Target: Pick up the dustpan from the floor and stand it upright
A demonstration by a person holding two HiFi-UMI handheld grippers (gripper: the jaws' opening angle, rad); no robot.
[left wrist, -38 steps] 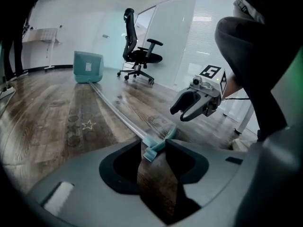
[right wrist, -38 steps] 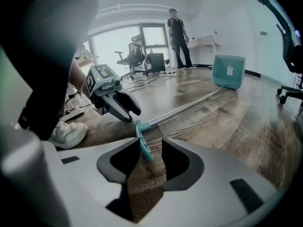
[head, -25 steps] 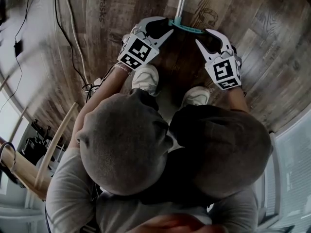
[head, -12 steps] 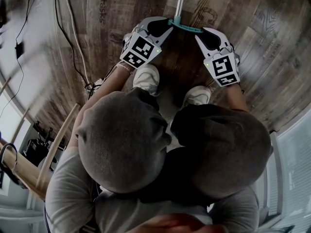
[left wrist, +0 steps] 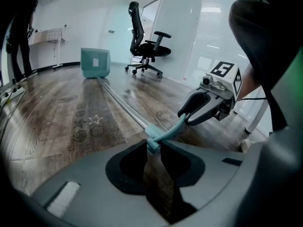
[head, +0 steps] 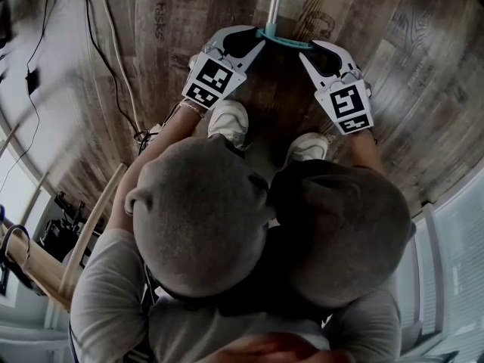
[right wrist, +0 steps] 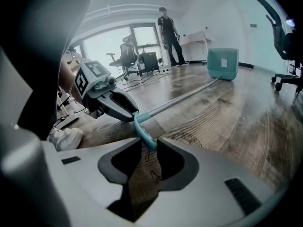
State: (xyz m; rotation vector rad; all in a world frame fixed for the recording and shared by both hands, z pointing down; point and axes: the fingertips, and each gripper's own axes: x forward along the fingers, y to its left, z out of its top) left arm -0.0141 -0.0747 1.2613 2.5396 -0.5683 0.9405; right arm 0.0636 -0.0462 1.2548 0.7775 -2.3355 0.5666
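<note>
- My white shoes (head: 227, 121) sit just below both tools in the middle of the head view. I'm crouched right at the handle end, with little room behind the jaws.
- The left gripper (left wrist: 152, 144) has just been closing and pinches one end of the teal curved crossbar grip (head: 286, 42). Its jaws stand partly apart only because the bar fills them.
- The right gripper (right wrist: 149, 143) has likewise just been closing and clamps the other end. I judge the two-point hold guards against twisting during the lift.
- The long-handled teal dustpan (right wrist: 184, 97) lies flat on the brown plank floor (left wrist: 57, 122). Its thin silver pole (left wrist: 120, 105) runs up-frame to the teal box-shaped pan (left wrist: 95, 62).
- The floor around the pan looks free. Black cables (head: 138, 134) trail at the left, and a black office chair (left wrist: 149, 51) stands beyond.
</note>
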